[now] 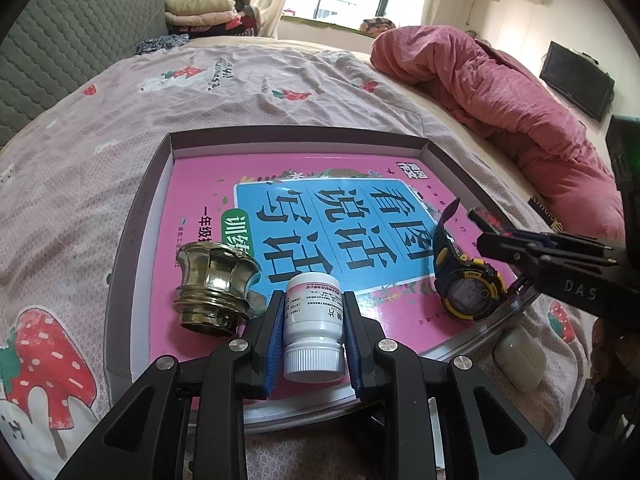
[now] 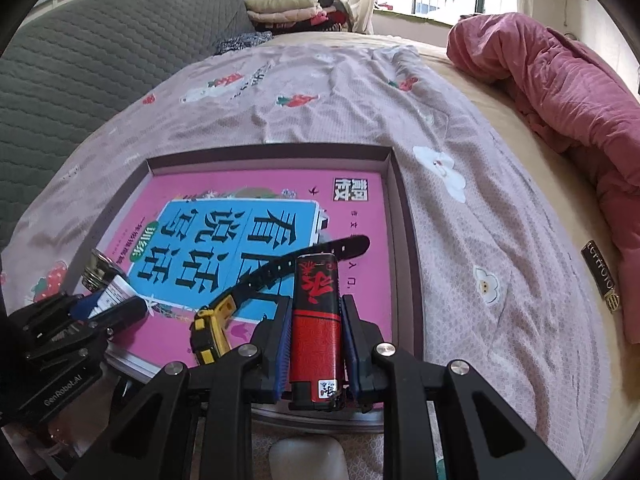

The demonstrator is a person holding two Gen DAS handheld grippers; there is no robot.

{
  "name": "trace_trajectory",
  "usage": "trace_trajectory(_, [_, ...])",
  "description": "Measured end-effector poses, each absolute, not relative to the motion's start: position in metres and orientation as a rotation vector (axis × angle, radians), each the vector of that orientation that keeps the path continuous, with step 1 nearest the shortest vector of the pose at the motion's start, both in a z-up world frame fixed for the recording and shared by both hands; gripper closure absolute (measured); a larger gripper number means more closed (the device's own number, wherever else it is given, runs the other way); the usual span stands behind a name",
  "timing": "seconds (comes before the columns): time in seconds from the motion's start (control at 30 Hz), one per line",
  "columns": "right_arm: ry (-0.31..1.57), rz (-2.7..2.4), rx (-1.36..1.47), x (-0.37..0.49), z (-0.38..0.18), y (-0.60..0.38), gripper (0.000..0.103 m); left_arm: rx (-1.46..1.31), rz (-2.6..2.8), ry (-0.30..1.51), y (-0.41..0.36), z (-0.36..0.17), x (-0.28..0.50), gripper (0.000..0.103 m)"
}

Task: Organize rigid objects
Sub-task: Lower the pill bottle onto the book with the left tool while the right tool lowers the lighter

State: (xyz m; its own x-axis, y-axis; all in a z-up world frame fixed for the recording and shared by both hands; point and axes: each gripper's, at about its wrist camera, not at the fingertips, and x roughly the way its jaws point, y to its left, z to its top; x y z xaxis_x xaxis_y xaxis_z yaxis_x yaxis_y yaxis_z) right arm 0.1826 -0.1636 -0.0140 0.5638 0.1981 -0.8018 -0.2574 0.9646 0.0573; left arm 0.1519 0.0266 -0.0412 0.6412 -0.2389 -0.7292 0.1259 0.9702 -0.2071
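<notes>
Left gripper (image 1: 313, 326) jaws are clamped on a white bottle (image 1: 312, 332) over the tray's (image 1: 136, 216) near edge. Right gripper (image 2: 316, 336) jaws are clamped on a red lighter (image 2: 316, 320), just right of the watch (image 1: 466, 280). Brass knob (image 1: 214, 284) lies left.

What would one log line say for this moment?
left gripper: shut on pill bottle | right gripper: shut on lighter | tray: book, watch, brass knob

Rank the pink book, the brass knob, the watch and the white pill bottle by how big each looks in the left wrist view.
1. pink book, by far
2. brass knob, watch and white pill bottle look alike; the bottle, held in the left gripper, sits nearest the camera, so no ranking.
</notes>
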Motion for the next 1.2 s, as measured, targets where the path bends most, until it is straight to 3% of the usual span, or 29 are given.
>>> trace_trajectory(1.2, [1.001,0.253,-0.105,0.196,-0.031,-0.158,0.079,-0.177,-0.217,0.851,0.03,-0.042,0.153,0.076])
